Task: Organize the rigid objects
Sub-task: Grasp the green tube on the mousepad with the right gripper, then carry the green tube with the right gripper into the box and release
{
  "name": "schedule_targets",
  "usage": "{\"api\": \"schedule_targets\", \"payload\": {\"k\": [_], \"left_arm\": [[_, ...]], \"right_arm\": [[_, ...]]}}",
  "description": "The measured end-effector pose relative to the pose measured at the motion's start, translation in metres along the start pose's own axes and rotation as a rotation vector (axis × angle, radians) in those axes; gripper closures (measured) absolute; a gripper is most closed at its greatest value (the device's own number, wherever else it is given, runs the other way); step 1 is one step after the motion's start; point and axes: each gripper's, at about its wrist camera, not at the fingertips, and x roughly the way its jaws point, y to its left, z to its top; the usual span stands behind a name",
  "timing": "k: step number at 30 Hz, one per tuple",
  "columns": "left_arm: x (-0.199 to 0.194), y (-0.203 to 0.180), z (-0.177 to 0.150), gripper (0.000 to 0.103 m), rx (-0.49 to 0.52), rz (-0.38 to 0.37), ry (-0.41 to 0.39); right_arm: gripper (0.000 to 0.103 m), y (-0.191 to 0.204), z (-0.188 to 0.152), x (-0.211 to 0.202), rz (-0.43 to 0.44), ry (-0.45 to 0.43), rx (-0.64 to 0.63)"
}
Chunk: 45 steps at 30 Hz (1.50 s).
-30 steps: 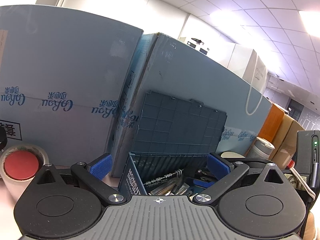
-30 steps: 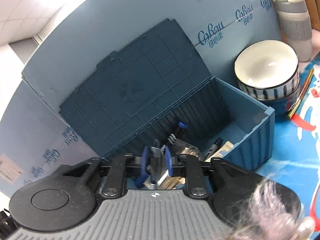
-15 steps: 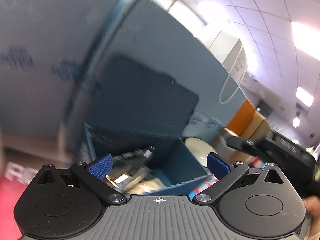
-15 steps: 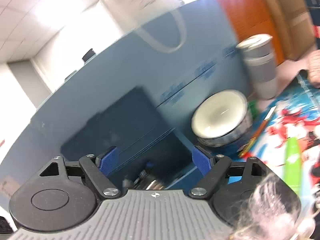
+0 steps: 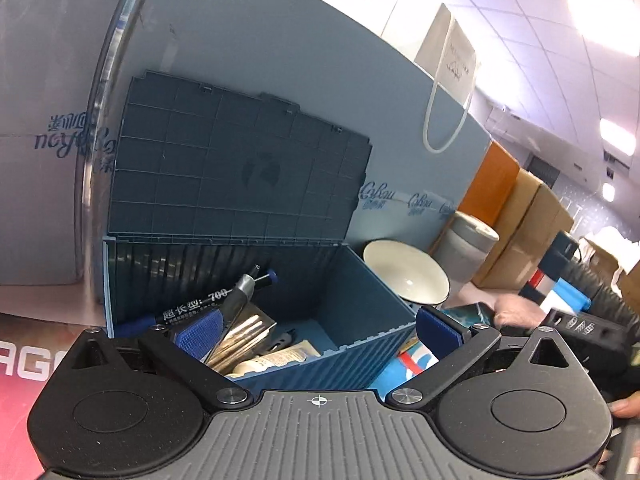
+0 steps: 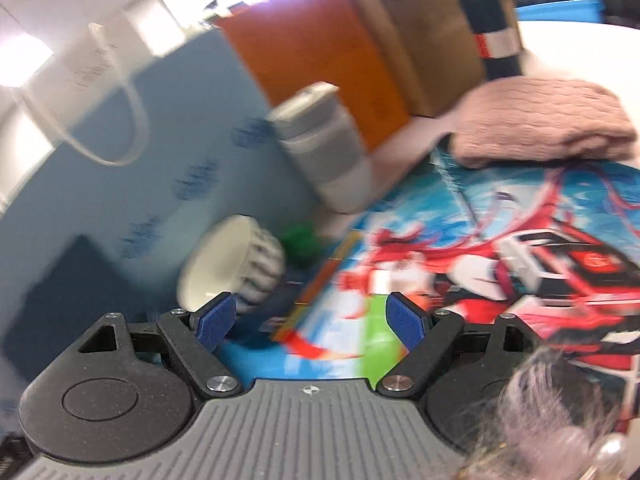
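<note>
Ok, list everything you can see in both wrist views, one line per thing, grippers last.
storage box: one, dark blue, lid open and upright, in front of the left gripper
marker pen: one, black with white print, inside the box
other items in the box: several, mixed, too jumbled to name
bowl: one, white inside, right of the box
lidded container: one, grey and white, beyond the bowl
printed mat: one, blue and red, under the bowl
knitted cloth: one, pink, far end of the mat
cardboard boxes: several, orange and brown, along the back
paper bag: one, white, above the blue panels
left gripper: open, empty
right gripper: open, empty
</note>
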Motion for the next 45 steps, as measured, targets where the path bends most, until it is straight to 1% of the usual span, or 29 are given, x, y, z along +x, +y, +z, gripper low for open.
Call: {"api": "schedule_targets", "payload": {"k": [3, 5, 6, 8, 10, 13, 21, 22, 24, 25, 26, 29, 33, 40, 45], "left_arm": [[-0.008, 0.008, 0.003, 0.0, -0.059, -0.061, -0.018], [-0.014, 0.011, 0.005, 0.0, -0.083, -0.083, -0.038], [-0.017, 0.011, 0.006, 0.0, -0.082, -0.082, -0.047], [-0.021, 0.011, 0.008, 0.0, -0.079, -0.083, -0.057], [-0.023, 0.01, 0.009, 0.0, -0.077, -0.09, -0.045], [-0.023, 0.008, 0.01, 0.0, -0.06, -0.069, -0.039], [-0.017, 0.004, 0.009, 0.0, -0.034, -0.056, -0.025], [-0.017, 0.004, 0.009, 0.0, -0.034, -0.055, -0.024], [-0.017, 0.005, 0.009, 0.0, -0.032, -0.052, -0.02], [-0.017, 0.005, 0.009, 0.0, -0.03, -0.049, -0.018], [-0.018, 0.005, 0.009, 0.0, -0.026, -0.045, -0.017], [-0.018, 0.005, 0.009, 0.0, -0.015, -0.036, -0.019], [-0.02, 0.005, 0.01, 0.0, -0.015, -0.043, -0.022], [-0.025, 0.008, 0.011, 0.0, -0.02, -0.046, -0.03], [-0.03, 0.009, 0.012, 0.0, -0.024, -0.044, -0.042]], "right_arm": [[0.022, -0.008, -0.002, 0.015, -0.056, 0.043, -0.026], [0.025, -0.009, -0.004, 0.026, -0.101, 0.059, -0.052], [0.026, -0.011, -0.004, 0.032, -0.119, 0.064, -0.069], [0.036, -0.013, -0.003, 0.043, -0.165, 0.074, -0.098], [0.041, -0.016, 0.0, 0.058, -0.213, 0.094, -0.119], [0.05, -0.019, 0.004, 0.075, -0.244, 0.132, -0.12], [0.051, -0.001, -0.001, 0.094, -0.303, 0.124, -0.244], [0.054, 0.0, -0.003, 0.095, -0.305, 0.124, -0.259], [0.063, 0.003, -0.004, 0.096, -0.314, 0.12, -0.285], [0.073, 0.004, -0.005, 0.097, -0.314, 0.116, -0.296], [0.079, 0.005, -0.005, 0.097, -0.31, 0.116, -0.303], [0.079, 0.005, -0.004, 0.094, -0.283, 0.118, -0.281], [0.079, 0.014, -0.004, 0.075, -0.233, 0.076, -0.285], [0.08, 0.028, -0.017, 0.002, -0.095, -0.079, -0.325], [0.08, 0.029, -0.021, -0.04, -0.004, -0.13, -0.307]]}}
